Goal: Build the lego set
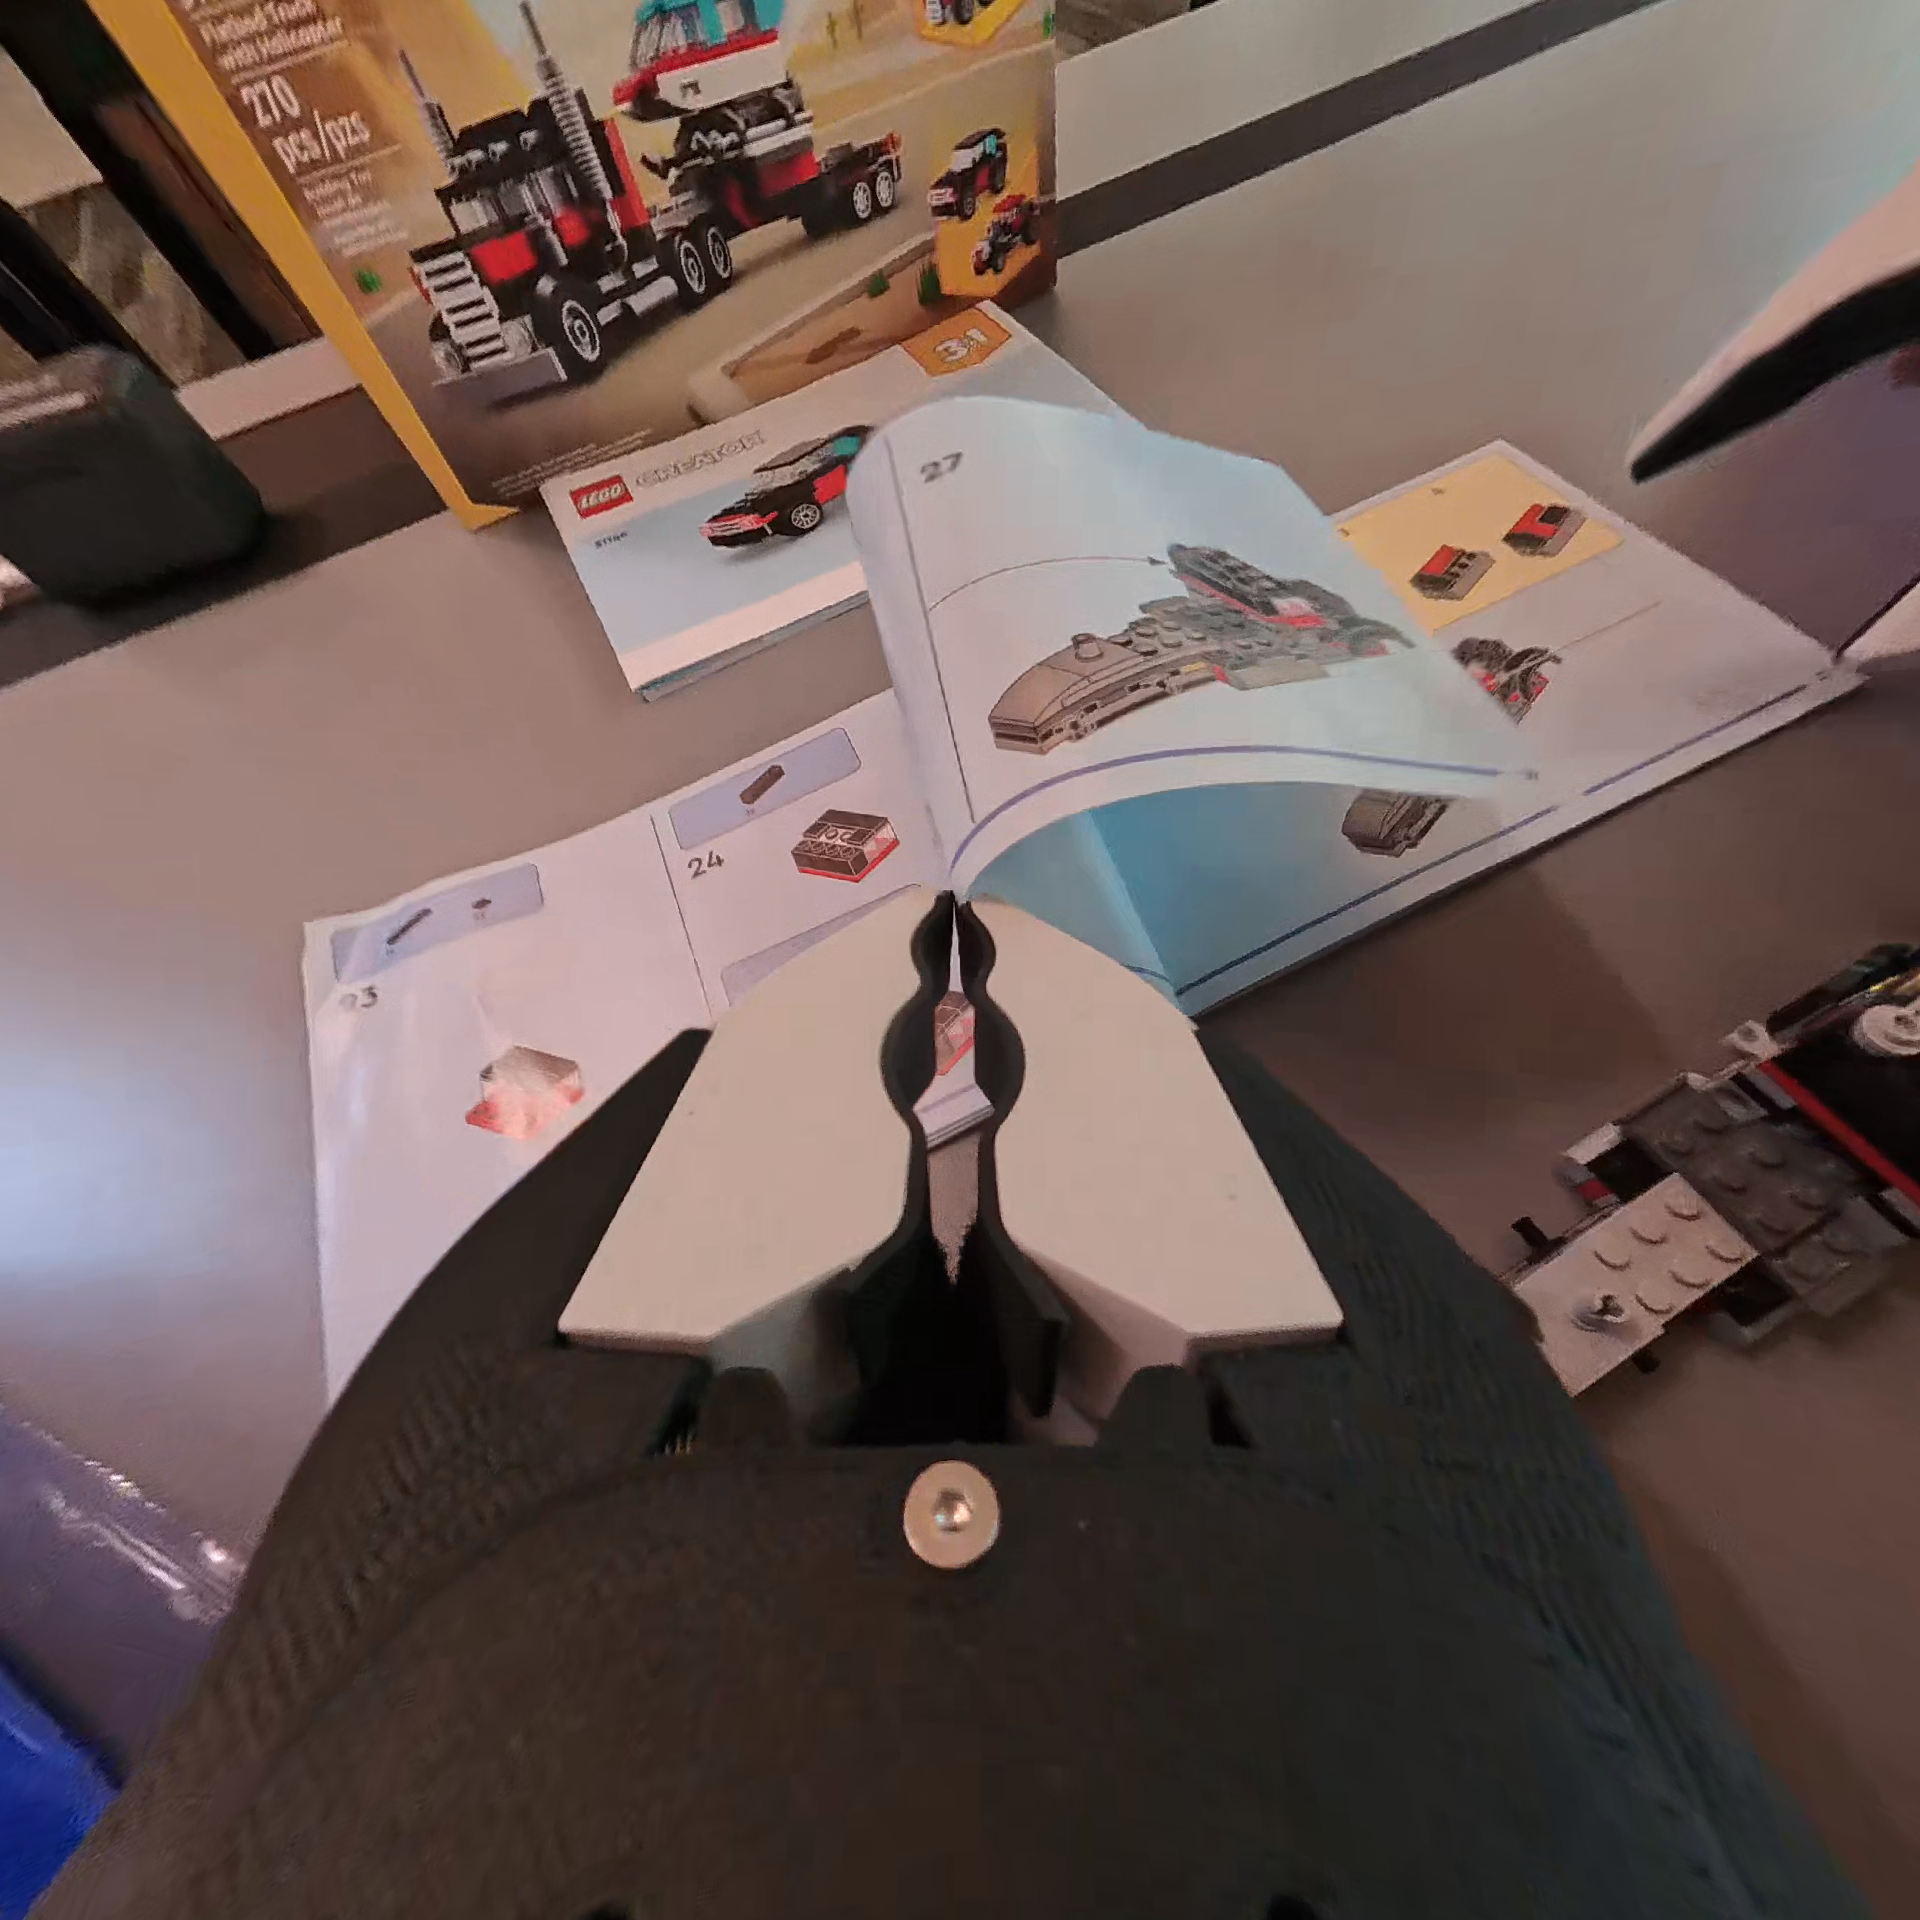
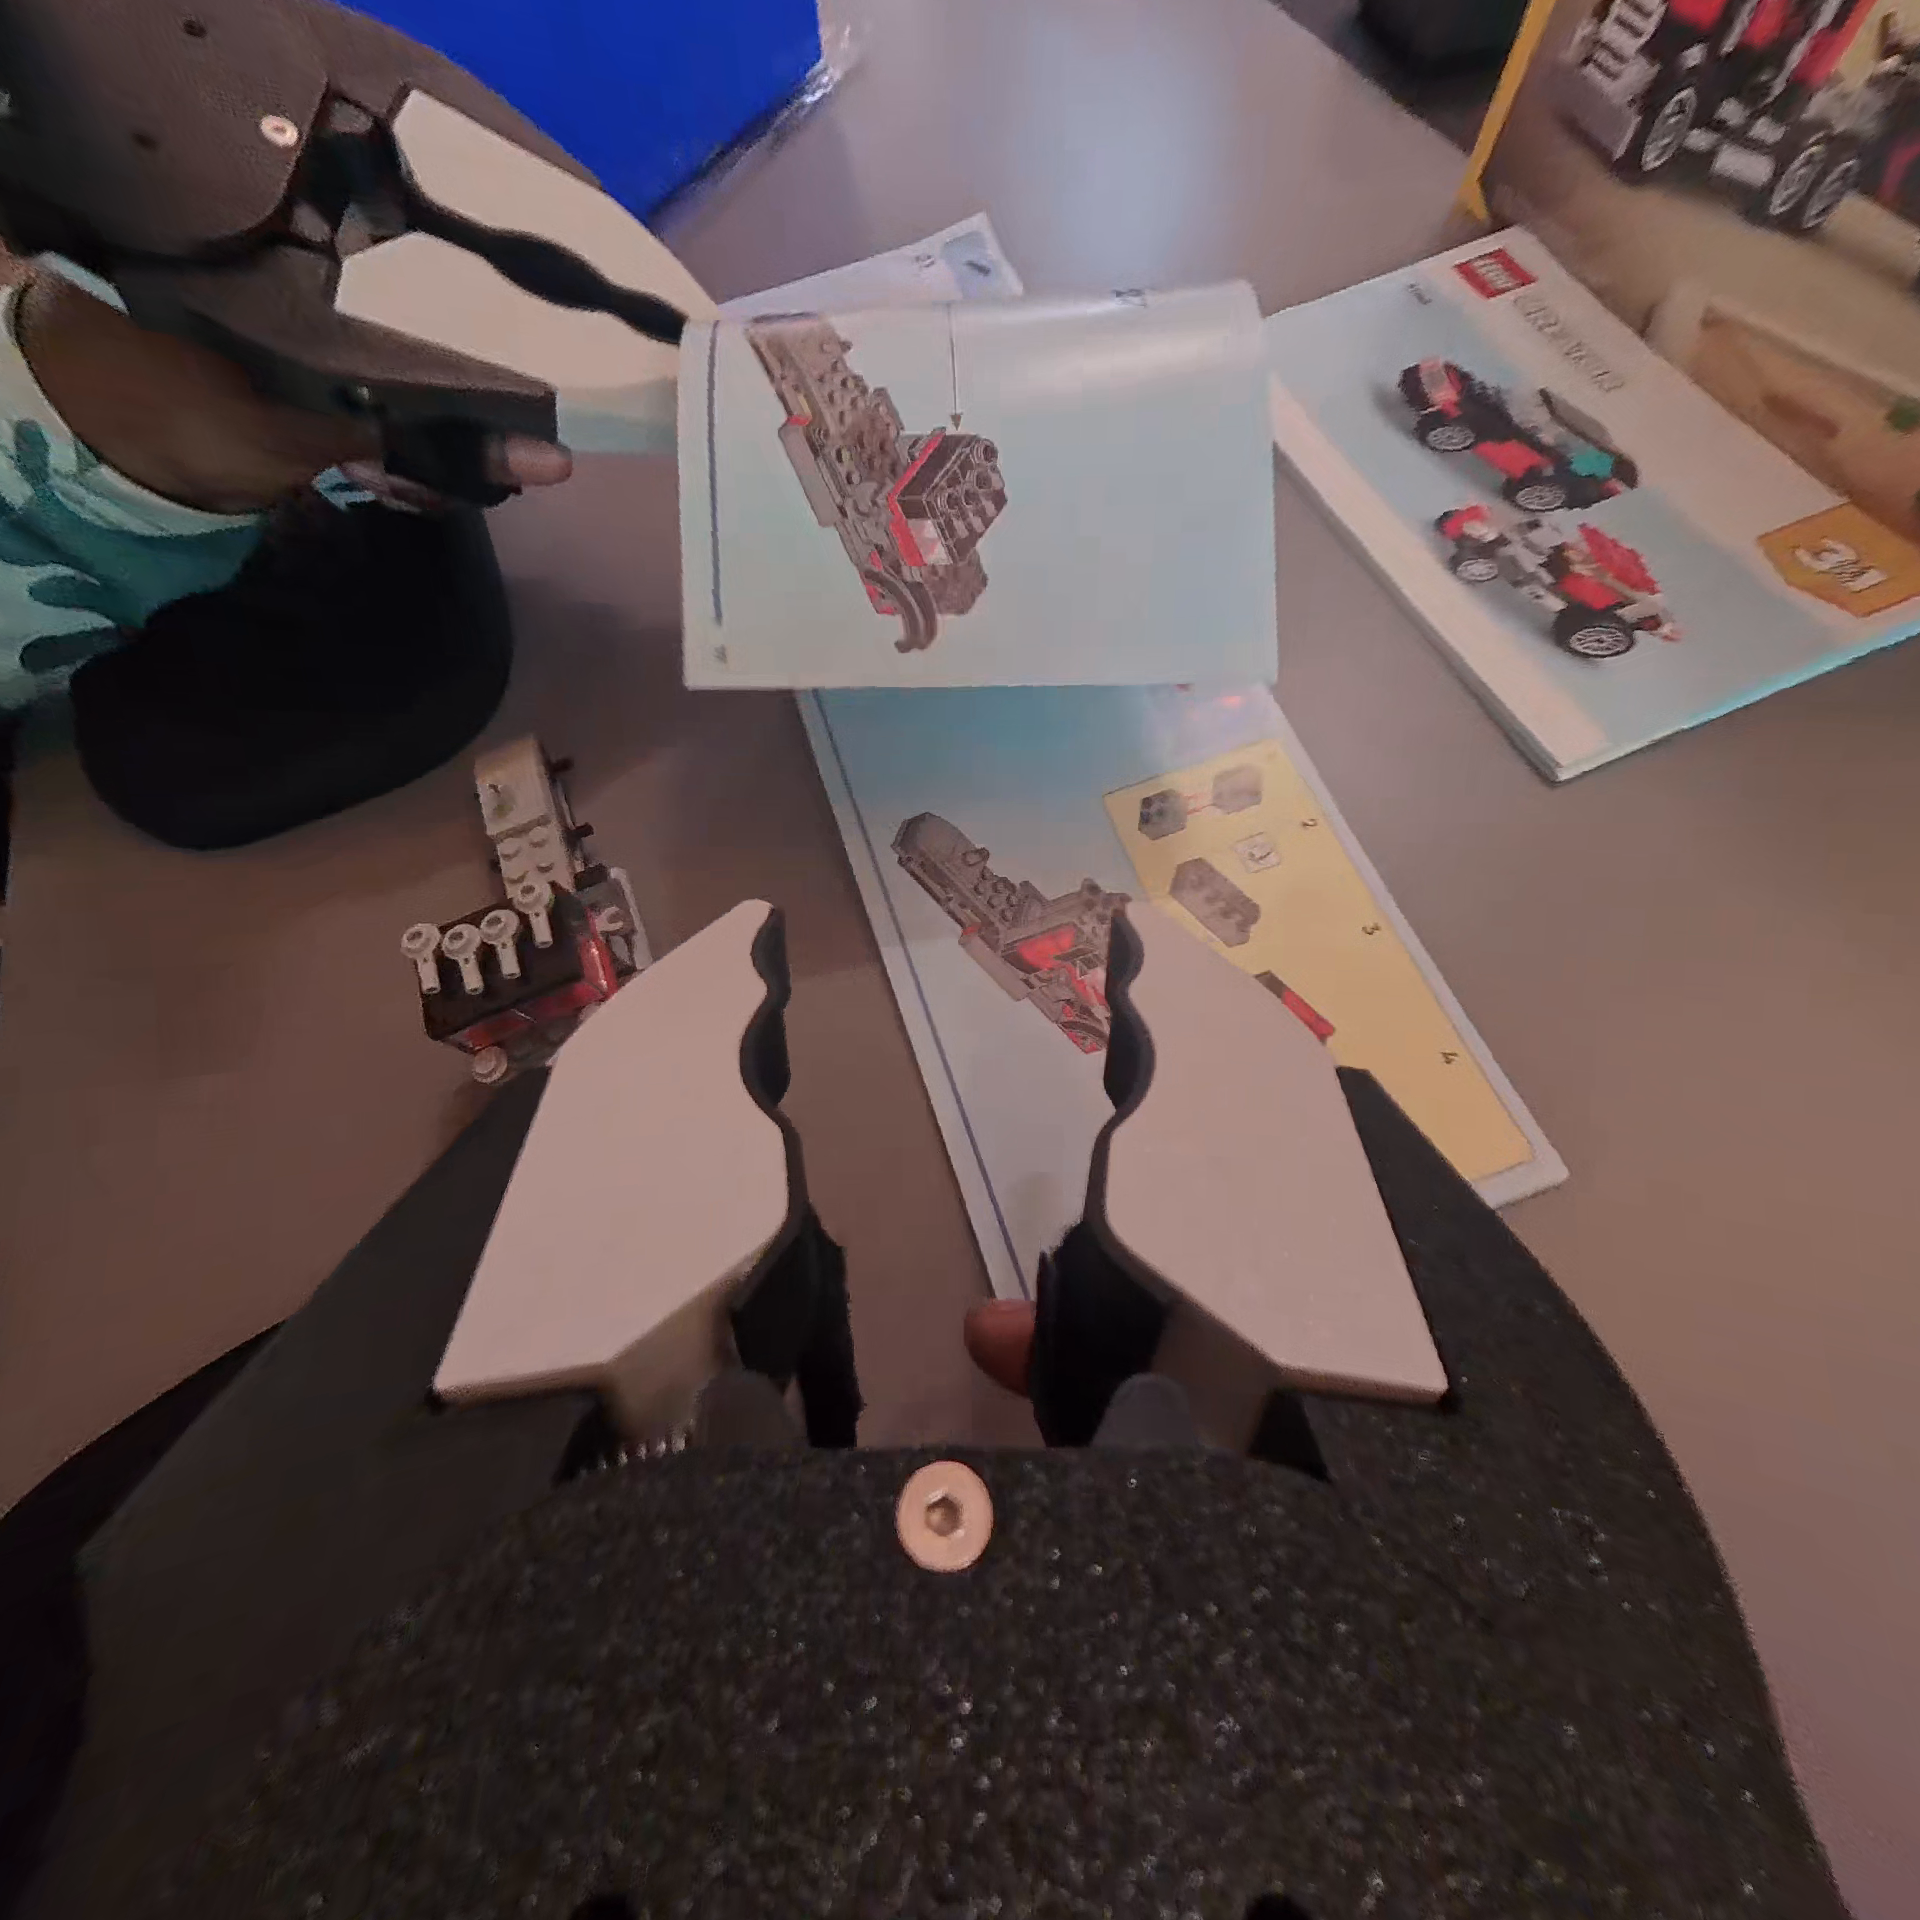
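Observation:
An open instruction booklet (image 1: 499,997) lies on the grey table (image 1: 312,727). My left gripper (image 1: 954,912) is shut on the near corner of one pale blue page (image 1: 1143,623) and holds it arched above the booklet. The right wrist view shows this too: the left gripper (image 2: 677,324) pinches the corner of the lifted page (image 2: 977,488). My right gripper (image 2: 945,925) is open and empty, just above the booklet's flat page (image 2: 1039,810). A partly built grey, black and red model (image 2: 520,935) lies left of it, and shows at the right in the left wrist view (image 1: 1745,1174).
The set's box (image 1: 623,208) stands at the back, with a second closed booklet (image 1: 707,561) in front of it. A blue object (image 2: 623,83) is at the far edge. A person's arm with a patterned sleeve (image 2: 62,540) is behind the left gripper. Left tips to right tips: about 15 cm. My right tips are about 40 cm from the blue object (image 2: 623,83), my left tips only 25 cm.

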{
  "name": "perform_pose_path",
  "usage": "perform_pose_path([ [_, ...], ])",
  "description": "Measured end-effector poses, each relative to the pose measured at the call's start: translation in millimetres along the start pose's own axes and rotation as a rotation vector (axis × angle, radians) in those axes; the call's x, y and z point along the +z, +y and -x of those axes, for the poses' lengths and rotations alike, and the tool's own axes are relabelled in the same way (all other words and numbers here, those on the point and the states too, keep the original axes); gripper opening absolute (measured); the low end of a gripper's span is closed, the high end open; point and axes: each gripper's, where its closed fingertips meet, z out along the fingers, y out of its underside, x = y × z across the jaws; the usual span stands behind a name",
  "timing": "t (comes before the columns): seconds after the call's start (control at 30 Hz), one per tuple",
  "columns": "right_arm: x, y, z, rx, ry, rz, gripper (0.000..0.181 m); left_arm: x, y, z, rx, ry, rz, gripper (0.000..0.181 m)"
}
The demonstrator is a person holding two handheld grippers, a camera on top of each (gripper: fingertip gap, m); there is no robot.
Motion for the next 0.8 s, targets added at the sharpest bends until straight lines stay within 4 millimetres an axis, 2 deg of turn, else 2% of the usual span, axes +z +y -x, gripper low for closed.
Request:
perform_pose_path([
  [0.17, 20.0, -7.4, 9.4, -0.044, -0.072, 0.05, 0.047, 0.4, 2.3, 3.6, -0.162, 0.097, -0.005, 0.0],
  [0.3, 39.8, -7.5, 17.5, -0.099, -0.128, 0.143, 0.044, 0.5, 3.0, 6.9, -0.284, 0.169, -0.011, 0.0],
  [0.43, 55.1, -8.2, 20.1, -0.09, -0.194, 0.185, 0.039, -0.6, 2.7, 10.6, -0.344, 0.186, -0.025, 0.0],
  [0.5, 67.3, -15.1, 18.5, -0.091, -0.223, 0.18, 0.035, -0.6, 3.2, 10.7, -0.349, 0.188, -0.023, 0.001],
  [0.6, 90.7, -39.8, 5.9, -0.149, -0.193, 0.135, 0.027, -0.9, 2.7, 10.9, -0.347, 0.185, -0.027, 0.001],
  [0.67, 107.3, -56.5, 3.6, -0.187, -0.202, 0.105, 0.097, -3.0, 0.2, 11.1, -0.34, 0.182, -0.046, 0.005],
  [0.73, 124.3, -66.8, 6.3, -0.21, -0.23, 0.088, 0.073, -7.6, -4.0, 13.9, -0.33, 0.156, -0.081, 0.017],
  [0.8, 139.7, -67.3, 15.2, -0.228, -0.29, 0.098, 0.048, -15.2, -8.2, 19.7, -0.315, 0.093, -0.121, 0.027],
])
